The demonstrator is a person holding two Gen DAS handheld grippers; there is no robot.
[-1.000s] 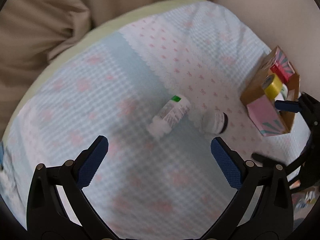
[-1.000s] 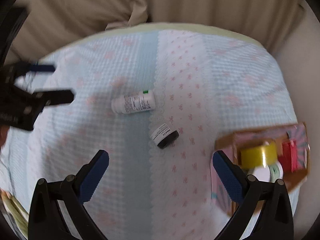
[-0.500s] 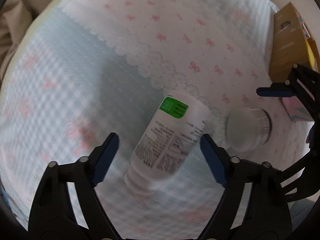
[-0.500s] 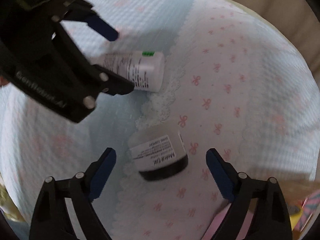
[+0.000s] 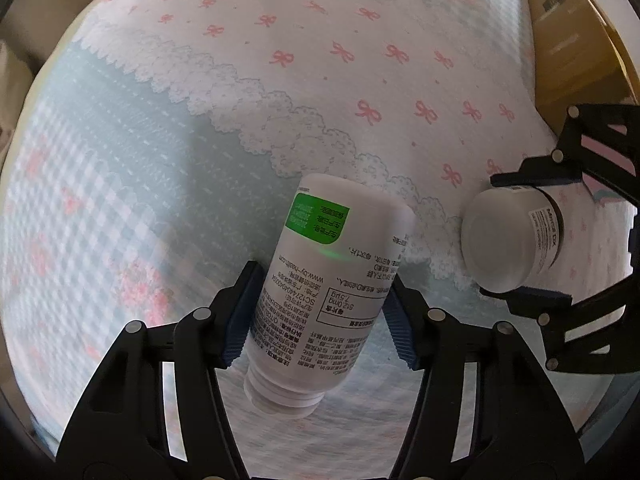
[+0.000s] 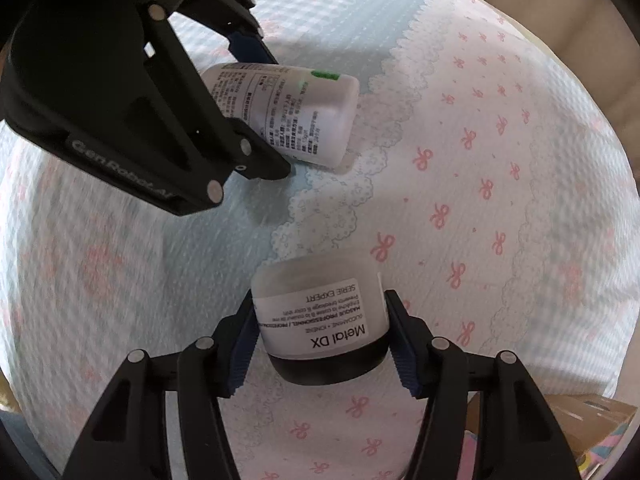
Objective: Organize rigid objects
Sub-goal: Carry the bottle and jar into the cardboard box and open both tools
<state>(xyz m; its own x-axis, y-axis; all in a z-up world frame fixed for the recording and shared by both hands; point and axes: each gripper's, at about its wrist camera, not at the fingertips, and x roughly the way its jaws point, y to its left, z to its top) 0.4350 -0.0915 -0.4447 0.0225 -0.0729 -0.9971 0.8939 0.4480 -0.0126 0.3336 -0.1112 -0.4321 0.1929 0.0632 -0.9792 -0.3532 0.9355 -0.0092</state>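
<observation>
A white pill bottle [image 5: 320, 292] with a green label patch lies on its side on the bed cover. My left gripper [image 5: 318, 316] is shut on the bottle, its blue pads pressed on both sides. The bottle also shows in the right wrist view [image 6: 292, 116], held by the left gripper [image 6: 256, 112]. A small white jar with a black lid [image 6: 324, 324], labelled Metal DX, lies on its side. My right gripper [image 6: 322, 344] is shut on the jar. In the left wrist view the jar [image 5: 508, 236] sits between the right gripper's fingers [image 5: 524, 300].
A brown cardboard box [image 5: 576, 40] stands at the right edge of the bed; its corner shows in the right wrist view [image 6: 560, 432]. The cover [image 5: 180, 152] is pale blue gingham on the left and white with pink bows on the right.
Both grippers moved down and forward onto the items. The left jaws closed on the pill bottle and the right jaws closed on the jar.
</observation>
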